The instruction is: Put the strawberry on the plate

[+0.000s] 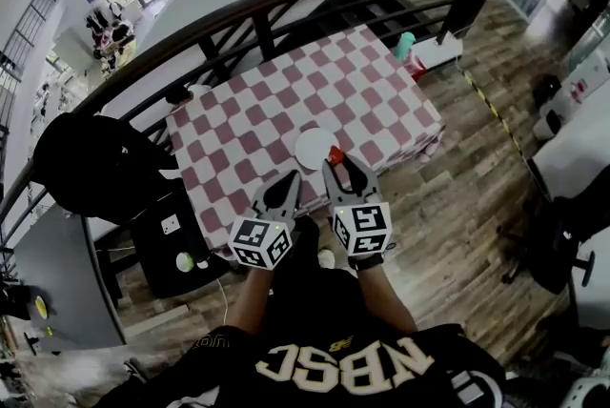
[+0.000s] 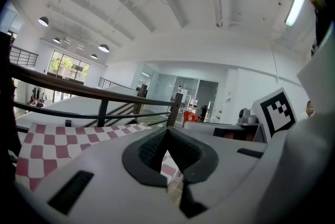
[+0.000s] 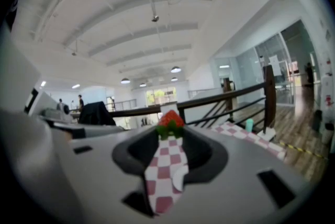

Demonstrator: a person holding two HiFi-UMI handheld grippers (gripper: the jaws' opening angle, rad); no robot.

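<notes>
Gently now: the right gripper (image 3: 170,127) pinches the strawberry (image 3: 171,119) at its very tips, jaws narrowed onto it. Shift slightly left over the plate (image 1: 313,147), lower close, then release (left gripper (image 2: 167,130) closed, empty).

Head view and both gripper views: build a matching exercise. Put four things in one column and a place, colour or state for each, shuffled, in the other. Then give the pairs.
Column one
1. strawberry
2. plate
3. left gripper
4. tablecloth

Column two
A. red and white checks
B. jaws together, nothing between them
C. between the jaws of the right gripper
D. white and round

Pairs: 1-C, 2-D, 3-B, 4-A
</notes>
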